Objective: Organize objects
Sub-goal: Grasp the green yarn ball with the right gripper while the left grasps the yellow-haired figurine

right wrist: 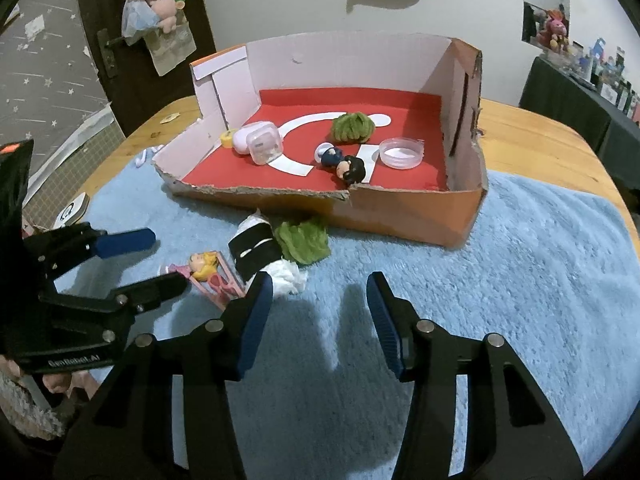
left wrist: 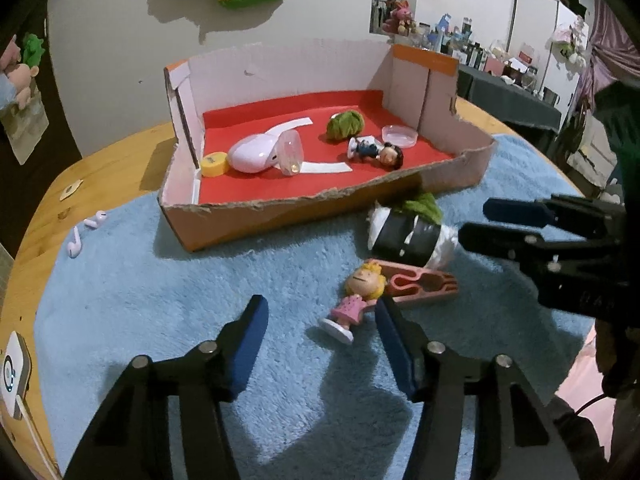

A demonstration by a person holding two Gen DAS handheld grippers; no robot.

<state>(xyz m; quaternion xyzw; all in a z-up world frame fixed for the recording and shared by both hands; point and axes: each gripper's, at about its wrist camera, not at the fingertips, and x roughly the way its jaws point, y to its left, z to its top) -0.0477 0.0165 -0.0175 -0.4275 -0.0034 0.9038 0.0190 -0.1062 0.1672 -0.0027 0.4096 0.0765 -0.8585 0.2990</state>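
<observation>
A cardboard box (left wrist: pixel 248 220) (right wrist: pixel 400 212) with a red floor holds a white earbud case (left wrist: pixel 254 154), a yellow disc (left wrist: pixel 214 164), a green lettuce toy (left wrist: pixel 345 124), a dark-haired figurine (left wrist: pixel 378 152) and a clear lid (left wrist: pixel 399 135). On the blue rug lie a blonde figurine in pink (left wrist: pixel 356 300) (right wrist: pixel 200 266), a pink clip (left wrist: pixel 420 284), a black-and-white sushi toy (left wrist: pixel 408 238) (right wrist: pixel 260 252) and a second lettuce toy (right wrist: pixel 304 238). My left gripper (left wrist: pixel 320 316) (right wrist: pixel 160 258) is open, just short of the blonde figurine. My right gripper (right wrist: pixel 320 292) (left wrist: pixel 476 222) is open beside the sushi toy.
Two white earbuds (left wrist: pixel 86 232) lie at the rug's left edge. A small white device (left wrist: pixel 16 372) sits at the table's left edge. The wooden table (left wrist: pixel 108 160) borders a wall behind the box. A cluttered shelf (left wrist: pixel 500 60) stands far right.
</observation>
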